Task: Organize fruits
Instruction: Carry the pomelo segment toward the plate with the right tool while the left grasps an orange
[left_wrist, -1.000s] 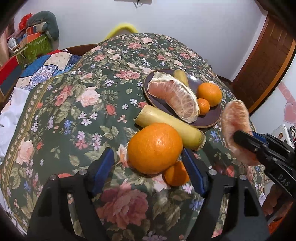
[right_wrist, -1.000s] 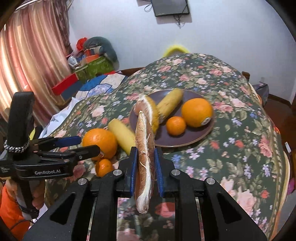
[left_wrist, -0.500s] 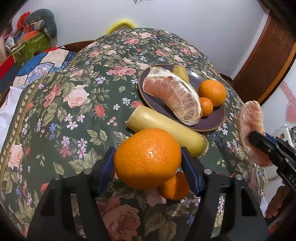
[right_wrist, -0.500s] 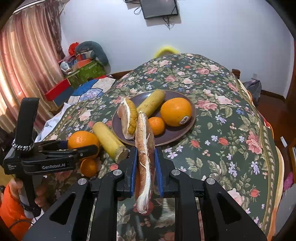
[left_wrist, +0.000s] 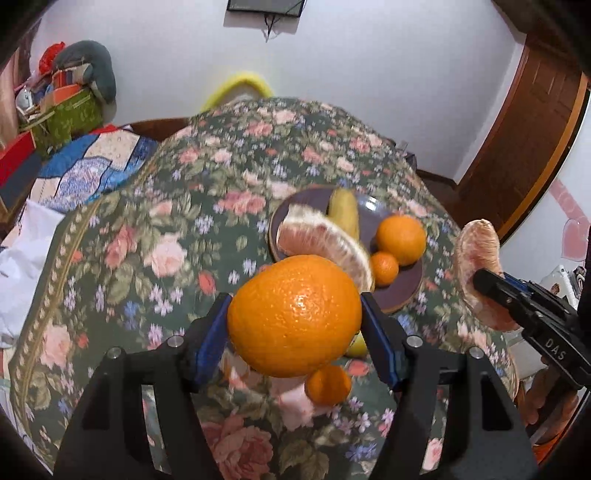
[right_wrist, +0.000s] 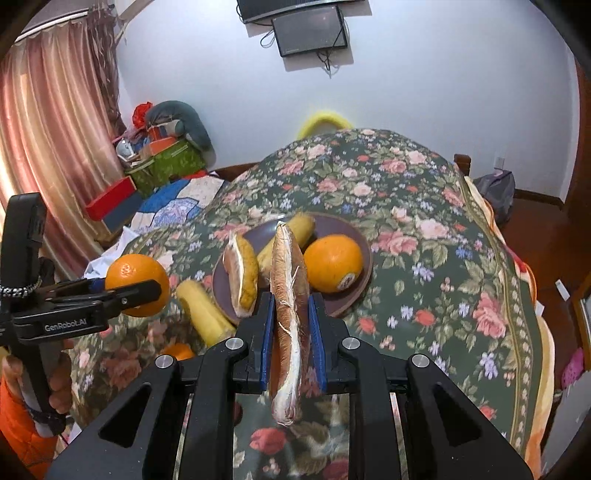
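Bare floral tabletop (right_wrist: 424, 229) was seen right of the plate (right_wrist: 364, 254). Orange (left_wrist: 294, 320) was pinched in left tool (left_wrist: 294, 334), pomelo wedge (right_wrist: 290, 314) in right tool (right_wrist: 290, 345), both held above it.

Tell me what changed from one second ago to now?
The left gripper closed on the big orange and lifted it off the tablecloth. The right gripper keeps holding its pomelo wedge. The plate, the small orange and the banana beside it stayed put.
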